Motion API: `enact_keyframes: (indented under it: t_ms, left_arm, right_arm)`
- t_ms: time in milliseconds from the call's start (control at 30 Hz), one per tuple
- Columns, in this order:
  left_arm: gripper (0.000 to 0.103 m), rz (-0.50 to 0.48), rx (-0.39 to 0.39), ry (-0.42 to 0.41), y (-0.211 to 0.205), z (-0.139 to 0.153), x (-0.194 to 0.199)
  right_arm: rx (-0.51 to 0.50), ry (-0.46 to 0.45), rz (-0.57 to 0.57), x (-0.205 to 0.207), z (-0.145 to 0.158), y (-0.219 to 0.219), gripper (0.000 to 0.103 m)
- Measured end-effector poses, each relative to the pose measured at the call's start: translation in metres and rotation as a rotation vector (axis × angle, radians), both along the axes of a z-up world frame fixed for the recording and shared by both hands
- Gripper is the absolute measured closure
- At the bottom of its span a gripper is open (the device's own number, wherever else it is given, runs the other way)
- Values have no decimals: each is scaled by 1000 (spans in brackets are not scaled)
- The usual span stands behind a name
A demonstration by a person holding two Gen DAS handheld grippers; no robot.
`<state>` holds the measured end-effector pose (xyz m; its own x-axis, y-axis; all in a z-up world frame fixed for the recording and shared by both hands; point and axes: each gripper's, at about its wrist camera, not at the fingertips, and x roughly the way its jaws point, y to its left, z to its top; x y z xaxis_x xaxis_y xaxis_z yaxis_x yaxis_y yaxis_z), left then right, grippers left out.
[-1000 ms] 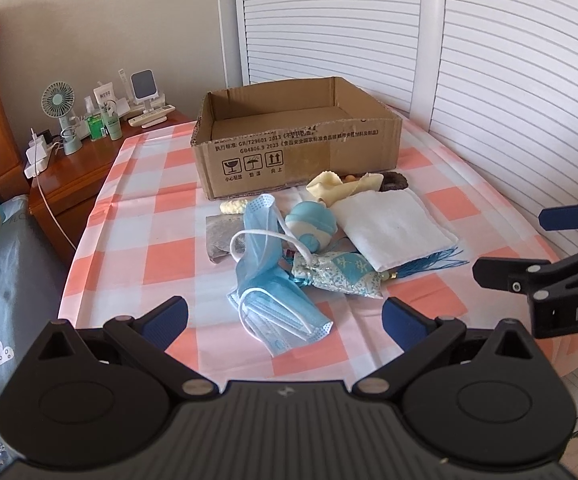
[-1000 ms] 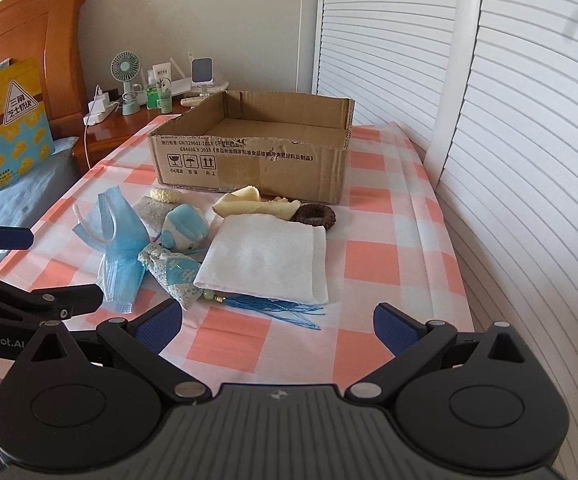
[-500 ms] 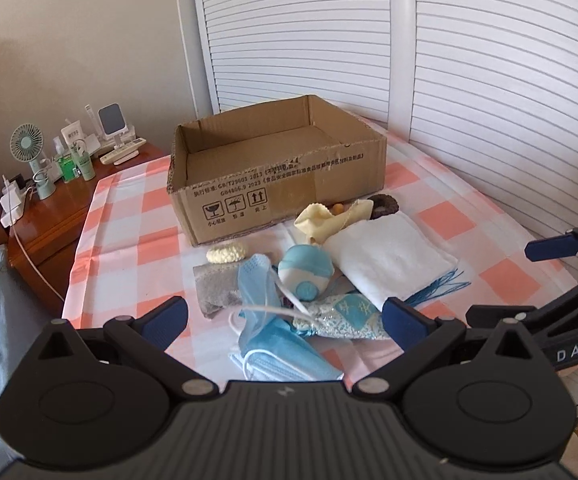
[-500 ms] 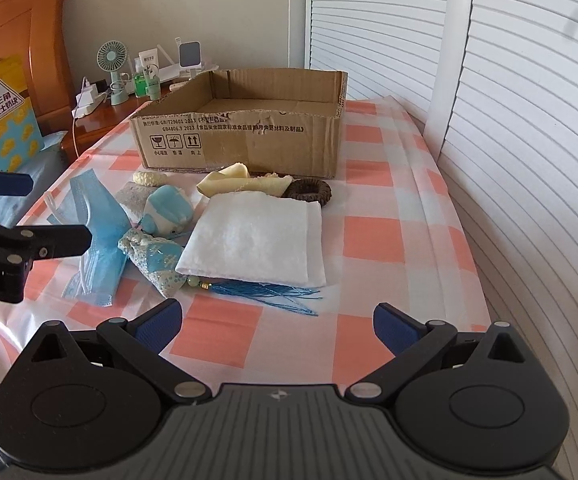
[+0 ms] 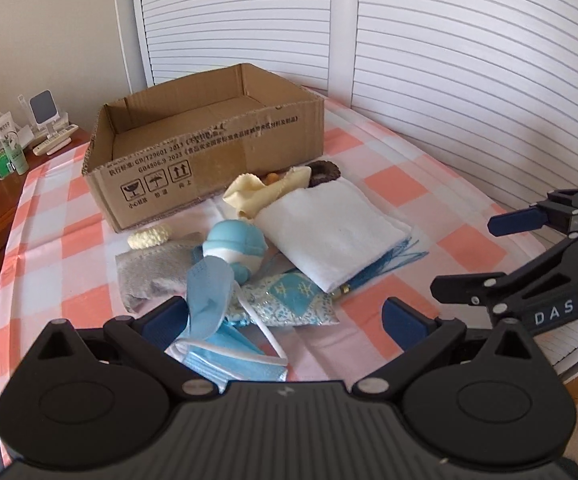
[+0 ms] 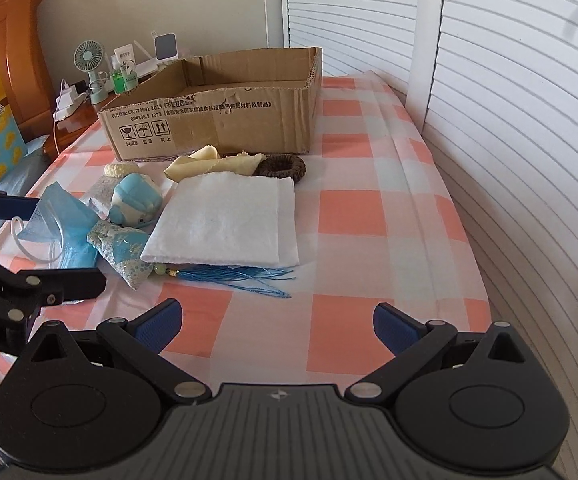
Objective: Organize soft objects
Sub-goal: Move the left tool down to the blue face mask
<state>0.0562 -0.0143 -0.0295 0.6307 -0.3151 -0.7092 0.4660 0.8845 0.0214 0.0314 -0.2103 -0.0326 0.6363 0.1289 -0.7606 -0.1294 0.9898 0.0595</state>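
both grippers are up over the near edge of the checked tablecloth (image 6: 353, 212), and neither has anything in it. the left gripper (image 5: 285, 318) is spread wide, its blue pads framing the pile from the near side, with the crumpled blue face mask (image 5: 225, 344) right between them and low in the left wrist view. the right gripper (image 6: 277, 322) is spread just as wide, hanging over bare cloth in front of the blue tassel (image 6: 237, 278).

here's the pile: a folded white towel (image 6: 229, 220) sits in the middle, lying partly over the tassel. just to its left is the patterned blue sachet (image 6: 123, 252), and behind that a round light-blue plush toy (image 6: 137, 202) resting on a grey cloth (image 5: 153, 268). a small cream fuzzy piece (image 5: 151, 236) lies by the box's near corner. behind the towel, a pale yellow cloth (image 6: 213, 164) is bunched up, and a dark brown scrunchie (image 6: 283, 166) sits just beside it, touching the towel's far edge.

the open cardboard box (image 6: 217, 120) stands behind the whole lot, close to the yellow cloth, and what shows of its inside is bare cardboard. all the soft things are on the cloth in front of it.

off to the left there's a wooden nightstand (image 6: 85, 114) carrying a small green fan (image 6: 89, 60) and some bottles. white louvred doors (image 6: 509, 80) run along the right side and behind.
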Motion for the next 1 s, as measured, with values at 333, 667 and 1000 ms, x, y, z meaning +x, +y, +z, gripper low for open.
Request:
enact_keyframes:
  t_ms: [333,667,1000]
  left_arm:
    - [1,21,19,54,3,-29,-7]
    - [0,82,32,103,10,-44,-1]
    - [0,168,-7,108,25,-45,-3]
  right_arm:
    - [9,3,3,-6,-3,1,0]
    - [11,-5,4,-7,-1,2,0]
    - [9,3,15,-6,-4,3,0]
